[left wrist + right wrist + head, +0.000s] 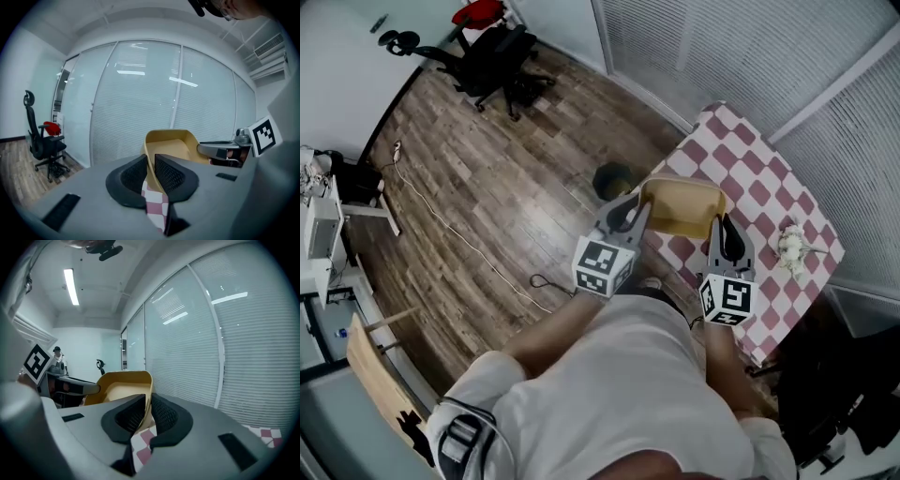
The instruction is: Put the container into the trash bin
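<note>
Now I've got the container (pixel 682 206) over the checkered bench (pixel 769 178), left tongs (pixel 636 212) clamped on its left wall, right tongs (pixel 724 231) on its right; bin (pixel 614 178) on the floor nearby.

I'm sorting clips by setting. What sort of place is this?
Probably an office: a black swivel chair stands on the wood-plank floor, glass walls with blinds run along one side, and a checked-cloth table sits beside them.
</note>
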A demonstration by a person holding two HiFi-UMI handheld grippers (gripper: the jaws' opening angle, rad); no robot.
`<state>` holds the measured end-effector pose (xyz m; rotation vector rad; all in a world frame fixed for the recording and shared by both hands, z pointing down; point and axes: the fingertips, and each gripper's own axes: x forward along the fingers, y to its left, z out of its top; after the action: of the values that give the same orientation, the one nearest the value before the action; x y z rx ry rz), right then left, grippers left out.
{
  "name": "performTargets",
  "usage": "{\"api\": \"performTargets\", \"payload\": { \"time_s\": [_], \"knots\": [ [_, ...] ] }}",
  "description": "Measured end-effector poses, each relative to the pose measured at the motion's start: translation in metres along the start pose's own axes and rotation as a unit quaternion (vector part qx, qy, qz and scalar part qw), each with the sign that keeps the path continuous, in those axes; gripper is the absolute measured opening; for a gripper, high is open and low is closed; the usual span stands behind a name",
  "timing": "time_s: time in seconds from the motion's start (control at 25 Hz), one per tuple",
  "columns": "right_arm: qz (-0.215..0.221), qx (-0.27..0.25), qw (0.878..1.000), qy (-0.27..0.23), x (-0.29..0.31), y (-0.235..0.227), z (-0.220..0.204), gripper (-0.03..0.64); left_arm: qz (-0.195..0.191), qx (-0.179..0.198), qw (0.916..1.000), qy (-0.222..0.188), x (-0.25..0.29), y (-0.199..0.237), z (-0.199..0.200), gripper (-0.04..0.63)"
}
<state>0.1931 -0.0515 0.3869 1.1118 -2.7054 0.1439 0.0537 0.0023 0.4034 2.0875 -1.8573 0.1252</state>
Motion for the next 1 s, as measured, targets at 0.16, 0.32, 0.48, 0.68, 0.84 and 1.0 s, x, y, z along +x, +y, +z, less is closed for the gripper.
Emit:
{"api": "performTargets", "payload": {
  "time_s": [0.16, 0.32, 0.48, 0.68, 0.84, 1.0],
  "knots": [
    [0.045, -0.014, 0.999, -0.001, 0.03, 0.037, 0.01, 0.059, 0.042, -0.014, 0.999, -0.009, -0.024, 0.038, 0.002, 0.074],
    [0.082, -0.027, 0.996, -0.001, 0.055, 0.076, 0.017, 0.059, 0.08, -0.026, 0.9963, -0.016, -0.049, 0.076, 0.001, 0.074],
    [0.11, -0.035, 0.993, 0.0, 0.076, 0.117, 0.024, 0.059, 0.108, -0.038, 0.9932, -0.021, -0.075, 0.111, 0.004, 0.074],
    [0.131, -0.045, 0.99, 0.0, 0.095, 0.162, 0.033, 0.058, 0.126, -0.047, 0.9905, -0.029, -0.103, 0.151, 0.007, 0.074],
    [0.142, -0.052, 0.988, 0.005, 0.109, 0.196, 0.037, 0.059, 0.134, -0.053, 0.989, -0.033, -0.123, 0.182, 0.008, 0.074],
    [0.154, -0.056, 0.986, 0.007, 0.132, 0.227, 0.037, 0.059, 0.145, -0.06, 0.9869, -0.037, -0.134, 0.217, 0.006, 0.074]
  ]
}}
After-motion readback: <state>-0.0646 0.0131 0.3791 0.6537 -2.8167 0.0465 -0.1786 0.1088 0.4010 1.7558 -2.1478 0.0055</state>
